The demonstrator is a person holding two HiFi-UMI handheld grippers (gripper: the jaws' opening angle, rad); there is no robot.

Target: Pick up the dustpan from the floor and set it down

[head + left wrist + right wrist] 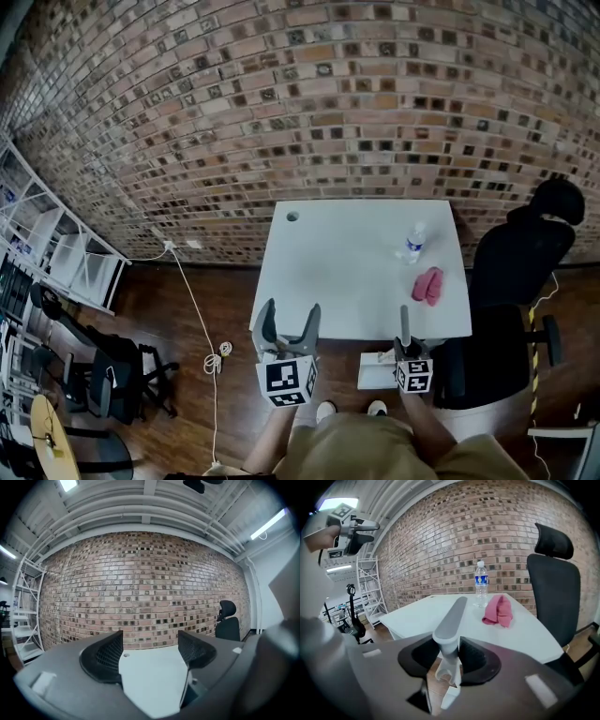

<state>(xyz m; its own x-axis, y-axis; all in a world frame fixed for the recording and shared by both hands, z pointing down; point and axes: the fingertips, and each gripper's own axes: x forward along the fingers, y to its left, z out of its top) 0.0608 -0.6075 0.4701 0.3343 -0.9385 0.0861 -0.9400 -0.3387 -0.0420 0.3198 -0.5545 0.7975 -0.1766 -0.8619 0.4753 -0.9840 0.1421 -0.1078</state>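
My right gripper [449, 656] is shut on the grey handle [452, 620] of the dustpan, which sticks up and forward between its pads. In the head view the right gripper [405, 345] is at the near edge of the white table [347, 272], and the dustpan's pale pan [377, 370] hangs just left of and below it. The left gripper [289, 323] is held level at the table's near left corner. Its jaws stand apart with nothing between them, and the left gripper view [150, 651] shows only tabletop in the gap.
A water bottle [414, 242] and a pink cloth [428, 284] sit on the table's right side. A black office chair [520, 272] stands right of the table. A white cable [202, 309] runs across the wooden floor, with shelving [56, 253] and another chair [103, 370] at the left.
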